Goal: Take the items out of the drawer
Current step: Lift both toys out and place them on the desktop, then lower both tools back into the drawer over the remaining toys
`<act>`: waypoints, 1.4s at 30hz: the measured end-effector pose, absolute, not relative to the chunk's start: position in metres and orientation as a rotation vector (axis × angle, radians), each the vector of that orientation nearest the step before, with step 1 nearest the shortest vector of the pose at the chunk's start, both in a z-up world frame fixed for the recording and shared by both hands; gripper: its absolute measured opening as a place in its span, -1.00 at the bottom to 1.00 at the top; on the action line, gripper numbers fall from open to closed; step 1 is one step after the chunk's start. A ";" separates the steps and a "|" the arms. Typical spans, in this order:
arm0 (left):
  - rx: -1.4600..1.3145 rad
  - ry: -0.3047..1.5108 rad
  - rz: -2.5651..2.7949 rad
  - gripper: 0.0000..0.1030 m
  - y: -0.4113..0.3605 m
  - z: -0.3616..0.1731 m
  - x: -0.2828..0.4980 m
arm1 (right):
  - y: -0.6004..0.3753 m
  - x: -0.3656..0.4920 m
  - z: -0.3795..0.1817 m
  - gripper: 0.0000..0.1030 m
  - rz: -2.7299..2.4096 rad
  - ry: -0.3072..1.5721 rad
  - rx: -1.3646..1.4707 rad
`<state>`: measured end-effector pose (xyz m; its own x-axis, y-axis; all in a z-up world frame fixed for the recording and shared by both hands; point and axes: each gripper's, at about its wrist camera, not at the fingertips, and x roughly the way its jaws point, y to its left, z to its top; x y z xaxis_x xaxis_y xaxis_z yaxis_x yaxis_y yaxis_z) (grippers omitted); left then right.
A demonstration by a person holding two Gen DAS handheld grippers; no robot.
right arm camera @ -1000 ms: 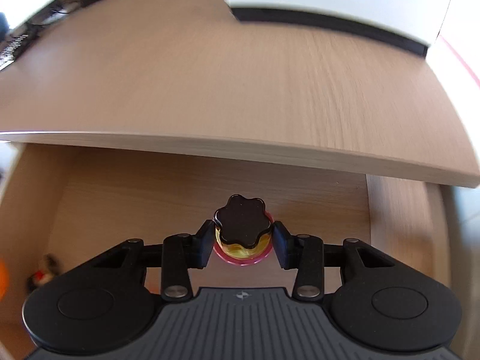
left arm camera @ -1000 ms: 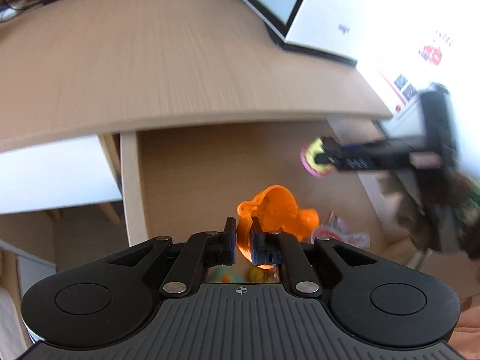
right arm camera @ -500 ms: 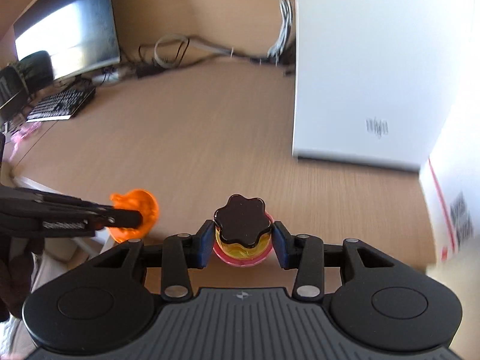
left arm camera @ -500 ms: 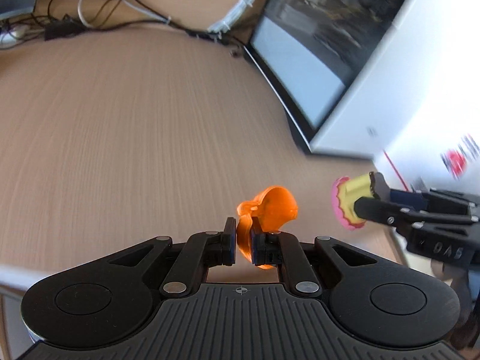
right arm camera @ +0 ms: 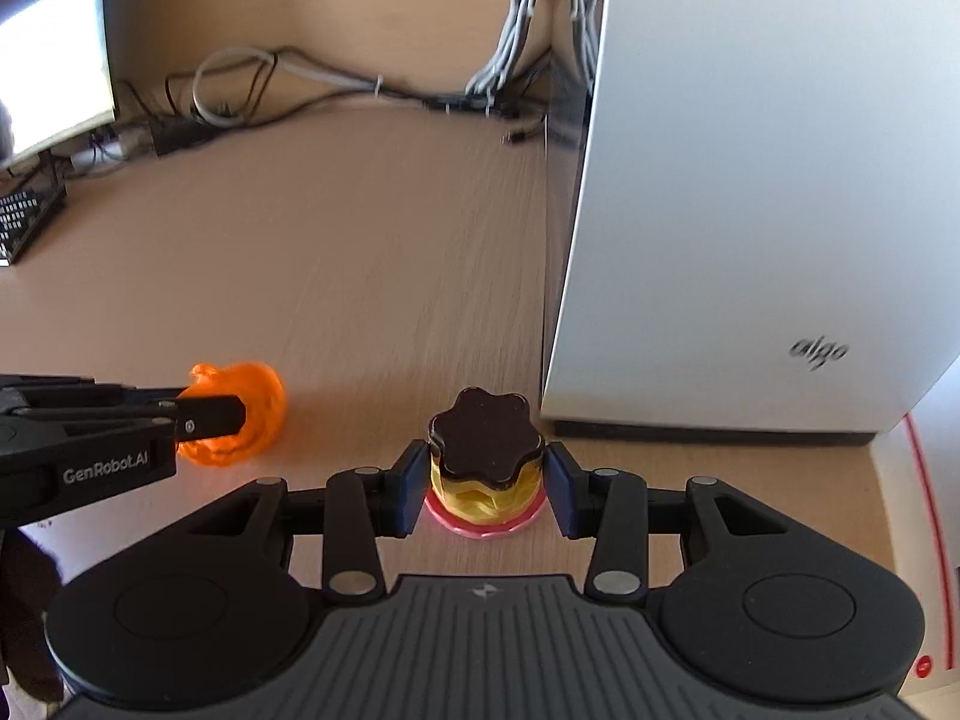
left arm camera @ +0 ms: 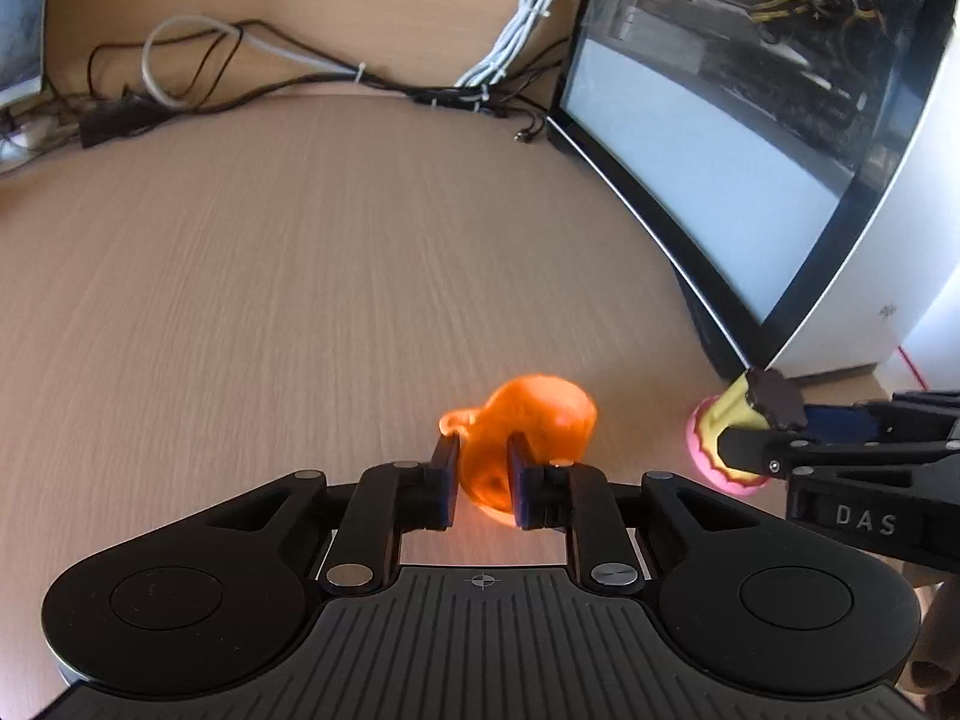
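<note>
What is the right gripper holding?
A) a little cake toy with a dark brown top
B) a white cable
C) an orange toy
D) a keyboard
A: the right gripper has its fingers on both sides of the cake toy, which has a dark brown top, a yellow middle and a pink base; the orange toy is at the left gripper.

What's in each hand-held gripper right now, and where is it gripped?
Left hand-held gripper: orange toy between its opening jaws, at its lower body. Right hand-held gripper: toy cake, pinched across its yellow sides beneath the dark top.
</note>
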<state>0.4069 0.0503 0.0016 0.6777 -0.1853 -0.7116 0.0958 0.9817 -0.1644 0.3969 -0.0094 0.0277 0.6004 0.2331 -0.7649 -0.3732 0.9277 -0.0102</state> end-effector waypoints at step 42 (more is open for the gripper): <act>-0.053 1.279 -0.438 -0.62 0.011 -0.058 0.261 | -0.177 0.227 0.004 0.45 0.278 0.874 -0.072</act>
